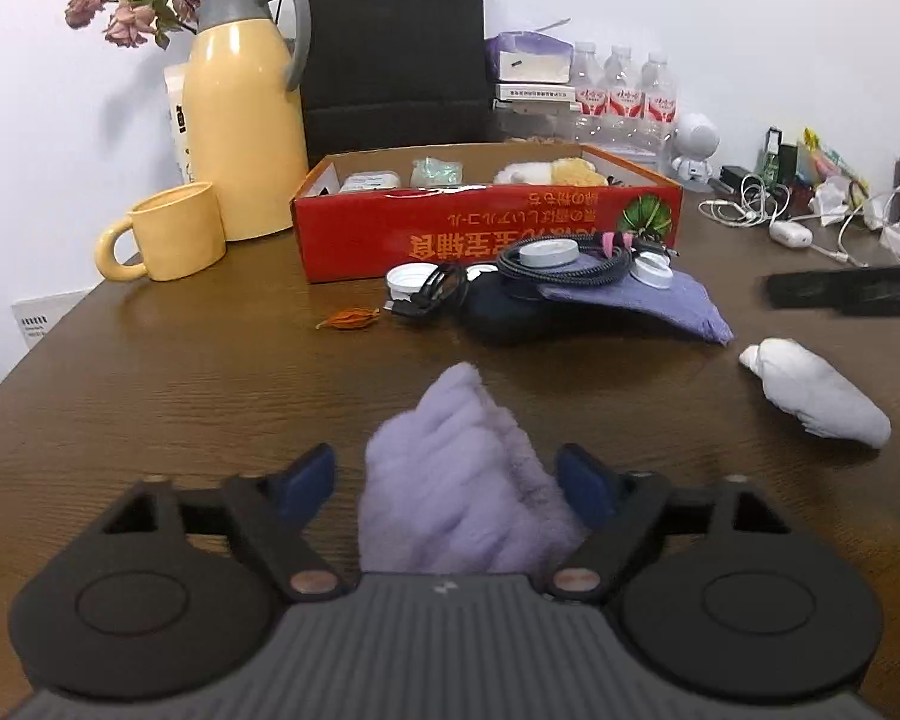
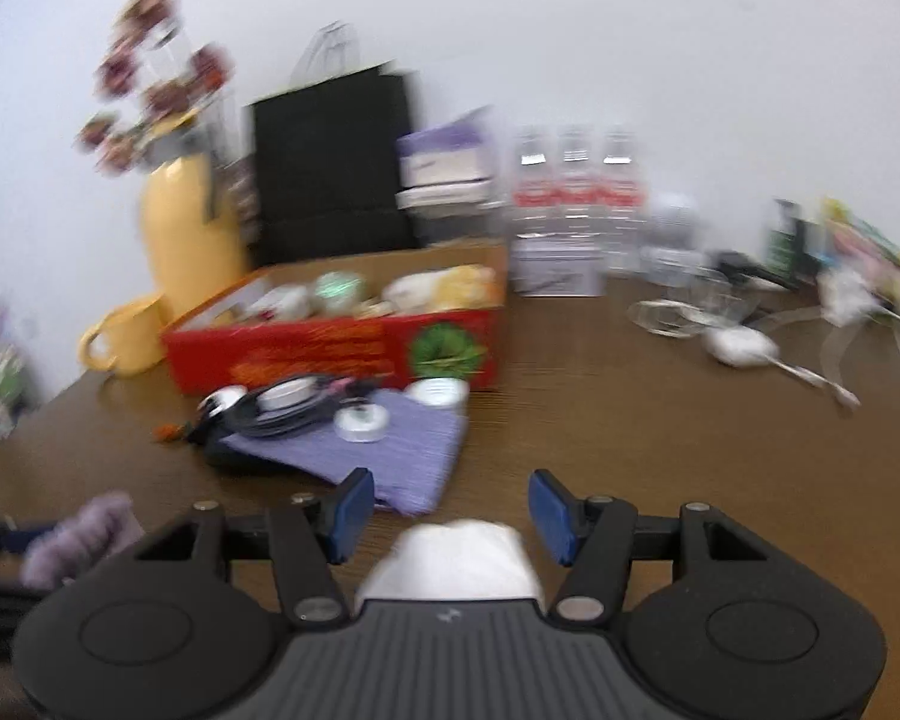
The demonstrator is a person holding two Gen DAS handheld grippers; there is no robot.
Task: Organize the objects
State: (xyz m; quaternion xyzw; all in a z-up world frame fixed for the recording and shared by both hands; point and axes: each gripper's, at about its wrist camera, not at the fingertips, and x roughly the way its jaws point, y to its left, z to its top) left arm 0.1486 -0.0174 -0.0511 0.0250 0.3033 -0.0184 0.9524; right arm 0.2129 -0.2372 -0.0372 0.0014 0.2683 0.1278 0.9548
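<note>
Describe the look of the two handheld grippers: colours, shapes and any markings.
Both match. The left gripper has a grey ribbed body with a small pale logo, flanked by two round black discs. Black linkage arms with copper-coloured pivot pins carry the blue-padded fingers. The right gripper shows the same build with silvery pins, though blurred. No cables, hands or sleeves show.

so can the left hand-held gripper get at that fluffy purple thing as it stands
Probably yes. The left hand-held gripper is open, and the fluffy purple item already lies between its blue pads, which stand clear of it on the left. Nothing else on the wooden table crowds it.
</note>
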